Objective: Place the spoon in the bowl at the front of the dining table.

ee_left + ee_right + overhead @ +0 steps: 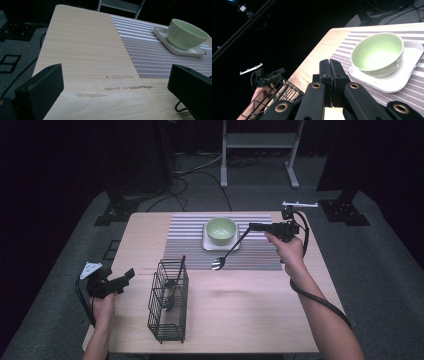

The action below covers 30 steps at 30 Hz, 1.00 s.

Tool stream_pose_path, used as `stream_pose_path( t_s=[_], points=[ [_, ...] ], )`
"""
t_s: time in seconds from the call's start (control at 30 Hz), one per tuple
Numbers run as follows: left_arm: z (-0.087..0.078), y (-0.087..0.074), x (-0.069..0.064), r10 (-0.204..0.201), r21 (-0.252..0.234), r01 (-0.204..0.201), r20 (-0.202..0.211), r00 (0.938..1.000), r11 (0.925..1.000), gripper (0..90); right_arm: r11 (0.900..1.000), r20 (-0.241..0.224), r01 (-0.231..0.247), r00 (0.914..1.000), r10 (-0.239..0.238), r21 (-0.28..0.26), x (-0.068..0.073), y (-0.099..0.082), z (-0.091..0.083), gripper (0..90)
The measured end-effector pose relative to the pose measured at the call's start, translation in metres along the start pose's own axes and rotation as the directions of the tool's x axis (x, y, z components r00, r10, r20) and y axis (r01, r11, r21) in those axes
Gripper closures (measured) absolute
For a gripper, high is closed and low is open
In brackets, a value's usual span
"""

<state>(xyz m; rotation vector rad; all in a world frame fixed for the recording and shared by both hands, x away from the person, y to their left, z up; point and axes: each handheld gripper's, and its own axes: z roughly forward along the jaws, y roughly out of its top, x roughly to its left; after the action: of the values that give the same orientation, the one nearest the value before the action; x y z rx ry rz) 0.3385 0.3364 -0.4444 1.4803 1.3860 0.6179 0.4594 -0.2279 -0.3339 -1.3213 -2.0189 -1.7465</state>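
My right gripper (252,226) is clamped on a spoon's handle; the spoon (230,250) hangs below its fingers, bowl end over the striped placemat (190,245), just beside the green bowl (221,230). My left gripper (127,275) sits released, empty, near the wire basket (167,320).

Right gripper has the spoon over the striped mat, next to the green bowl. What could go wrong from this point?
The right gripper pinches the spoon only at its handle tip, so the long hanging end could swing or slip in the jaws. The spoon's head hangs close to the bowl on its plate; a sideways sweep could knock them. If it is bound for the wire caddy, the handles already standing there could block its way in.
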Motion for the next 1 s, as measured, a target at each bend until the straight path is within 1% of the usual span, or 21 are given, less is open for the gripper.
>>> stream_pose_path(
  t_s=[0.4,1.0],
  points=[
    [0.0,0.0,0.0,-0.003,-0.001,0.003,0.003,1.0,1.0,0.0,0.9996,0.028,-0.023,0.9993,0.023,-0.017,-0.012,0.005,0.007,89.2],
    [0.0,0.0,0.001,-0.008,0.0,0.008,0.004,1.0,1.0,0.0,0.9974,0.078,-0.05,0.9955,0.054,-0.053,-0.025,0.018,0.01,89.1]
  ],
)
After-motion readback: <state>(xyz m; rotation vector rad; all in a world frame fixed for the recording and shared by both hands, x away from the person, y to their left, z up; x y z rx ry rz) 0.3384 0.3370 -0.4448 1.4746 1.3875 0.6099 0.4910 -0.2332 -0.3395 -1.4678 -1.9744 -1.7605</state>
